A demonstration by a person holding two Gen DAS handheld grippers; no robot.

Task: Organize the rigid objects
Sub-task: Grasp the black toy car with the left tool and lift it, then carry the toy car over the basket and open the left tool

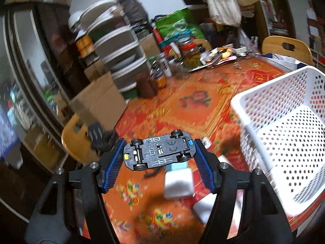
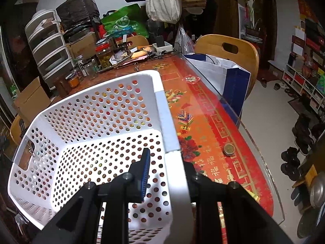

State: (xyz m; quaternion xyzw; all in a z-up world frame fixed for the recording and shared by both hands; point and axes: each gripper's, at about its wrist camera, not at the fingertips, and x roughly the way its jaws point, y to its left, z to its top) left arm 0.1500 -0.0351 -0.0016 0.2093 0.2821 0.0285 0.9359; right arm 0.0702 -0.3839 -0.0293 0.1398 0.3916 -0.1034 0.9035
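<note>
My left gripper (image 1: pixel 159 152) is shut on a grey toy car (image 1: pixel 158 150), held upside down by its two ends above the table, its wheels and underside facing me. The white perforated basket (image 1: pixel 284 126) stands to its right. In the right wrist view my right gripper (image 2: pixel 168 162) is shut on the basket's near right rim (image 2: pixel 172 174): one blue-padded finger (image 2: pixel 145 168) is inside the basket and the other is outside, hidden behind the wall. The basket (image 2: pixel 91 122) looks empty inside.
White blocks (image 1: pixel 178 183) lie on the red patterned tablecloth (image 1: pixel 182 105) below the car. Jars and bottles (image 1: pixel 162 67) and clutter crowd the far edge. Wooden chairs (image 1: pixel 286 46) stand around the table. A small round tin (image 2: pixel 229 149) sits near the table's right edge.
</note>
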